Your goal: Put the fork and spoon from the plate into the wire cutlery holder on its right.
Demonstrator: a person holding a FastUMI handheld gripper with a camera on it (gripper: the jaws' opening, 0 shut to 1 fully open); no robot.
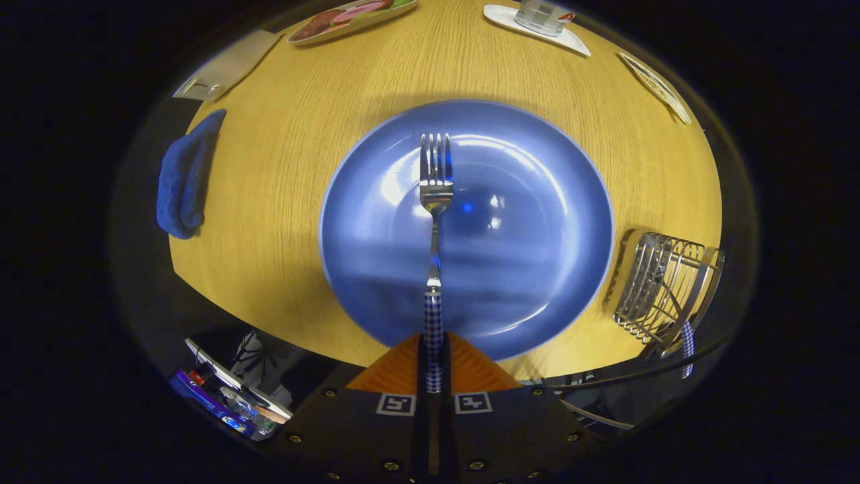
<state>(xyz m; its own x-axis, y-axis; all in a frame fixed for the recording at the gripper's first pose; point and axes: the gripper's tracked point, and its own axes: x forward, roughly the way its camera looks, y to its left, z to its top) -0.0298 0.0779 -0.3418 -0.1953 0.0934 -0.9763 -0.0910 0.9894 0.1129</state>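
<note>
holding the fork [435, 202] by its checked handle, the gripper [434, 366] has its fingers closed tight on the handle's end, with the stem and tines running straight ahead of them over the blue plate [537, 269]. whether the fork rests on the plate or hangs just above it cannot be told. the wire cutlery holder [662, 289] stands on the desk [282, 168] just beside the plate's right rim, and a second checked handle, likely the spoon [686, 346], already shows at its near side. the fork looks stiff, light and smooth; held so far back, the heavier tine end may droop or swing between the fingers, so a firm squeeze on the patterned handle seems wise. a grip nearer the neck would balance better, but the polished metal there looks slippery. a blue cloth [185, 178] lies well off to the left.
</note>
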